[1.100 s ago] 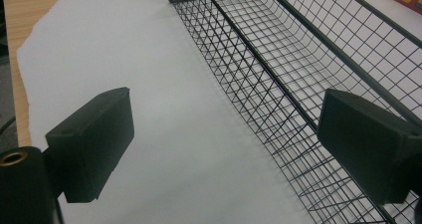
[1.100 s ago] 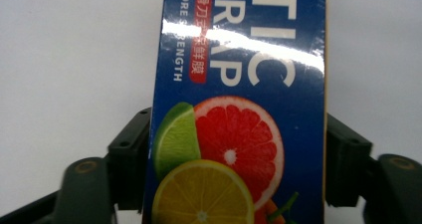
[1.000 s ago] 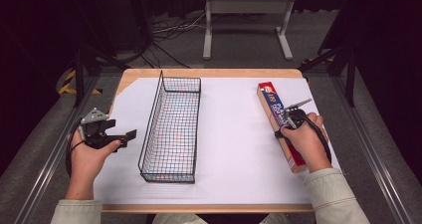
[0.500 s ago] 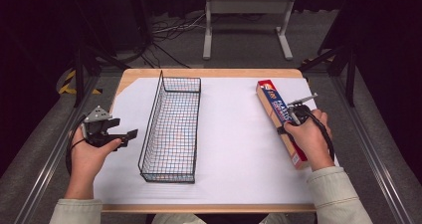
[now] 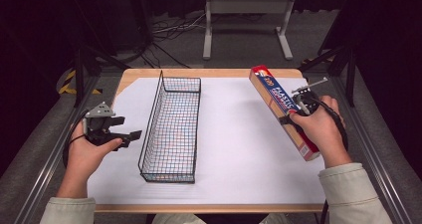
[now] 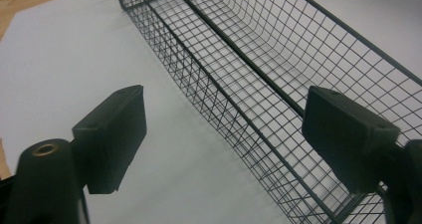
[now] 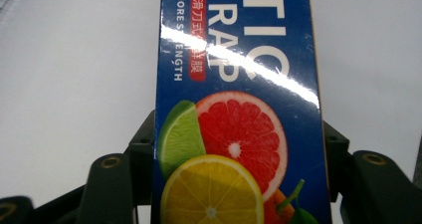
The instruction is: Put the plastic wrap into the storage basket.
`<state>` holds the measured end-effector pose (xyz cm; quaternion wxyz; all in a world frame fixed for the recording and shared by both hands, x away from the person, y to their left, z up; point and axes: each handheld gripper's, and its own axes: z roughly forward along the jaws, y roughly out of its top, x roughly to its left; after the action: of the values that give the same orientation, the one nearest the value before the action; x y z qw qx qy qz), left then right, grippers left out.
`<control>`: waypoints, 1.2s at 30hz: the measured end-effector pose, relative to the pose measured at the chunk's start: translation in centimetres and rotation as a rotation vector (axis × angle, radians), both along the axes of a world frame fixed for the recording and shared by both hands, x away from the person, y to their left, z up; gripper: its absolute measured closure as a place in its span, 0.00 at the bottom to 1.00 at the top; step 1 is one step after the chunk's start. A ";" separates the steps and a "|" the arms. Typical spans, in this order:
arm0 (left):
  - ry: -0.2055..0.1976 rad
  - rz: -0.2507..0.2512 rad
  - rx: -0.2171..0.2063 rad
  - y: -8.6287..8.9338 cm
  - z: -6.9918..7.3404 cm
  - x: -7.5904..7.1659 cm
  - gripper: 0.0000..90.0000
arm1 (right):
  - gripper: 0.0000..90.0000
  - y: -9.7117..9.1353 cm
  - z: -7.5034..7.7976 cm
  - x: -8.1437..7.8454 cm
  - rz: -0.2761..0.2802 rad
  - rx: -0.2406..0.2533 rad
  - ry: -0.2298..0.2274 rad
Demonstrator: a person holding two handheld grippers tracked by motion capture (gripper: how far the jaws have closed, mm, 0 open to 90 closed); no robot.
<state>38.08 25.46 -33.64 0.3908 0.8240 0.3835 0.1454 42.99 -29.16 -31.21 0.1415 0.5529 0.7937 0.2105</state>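
A long blue-and-red plastic wrap box [image 5: 275, 98] with citrus pictures [image 7: 234, 134] sits at the right of the table, slanting away from me. My right gripper [image 5: 291, 118] is shut on it near its middle, one jaw pressed against each long side [image 7: 239, 152]. The black wire basket [image 5: 160, 115] stands lengthwise left of centre with nothing in it. My left gripper [image 5: 127, 129] hovers just left of the basket, open, its jaws wide apart with only paper and basket mesh [image 6: 259, 69] behind them [image 6: 224, 119].
White paper [image 5: 239, 144] covers most of the wooden table [image 5: 144, 73]. A metal frame rail [image 5: 370, 149] runs along each side of the table. A white stand [image 5: 246, 7] and cables lie on the floor beyond the far edge.
The plastic wrap box has risen off the paper in my right gripper and shifted slightly left and away. The left gripper has barely moved.
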 end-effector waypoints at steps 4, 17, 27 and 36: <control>-0.032 -0.040 0.002 -0.6 0.8 0.1 0.15 | 0.45 0.5 1.3 -0.3 0.048 -0.017 -0.006; -0.076 -0.200 0.046 -4.1 4.0 0.2 0.12 | 0.45 2.8 5.4 -1.1 0.294 -0.020 -0.037; -0.096 -0.333 0.041 -6.7 5.2 0.3 0.11 | 0.45 4.5 7.5 -2.3 0.490 -0.026 -0.051; -0.130 -0.455 0.087 -9.6 6.9 0.1 0.09 | 0.45 6.2 7.8 -2.4 0.655 -0.080 -0.011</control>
<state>38.22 15.90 -26.75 0.4017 0.8941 0.1554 0.1227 40.59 -22.92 -23.42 0.0922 0.2612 0.9361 0.2167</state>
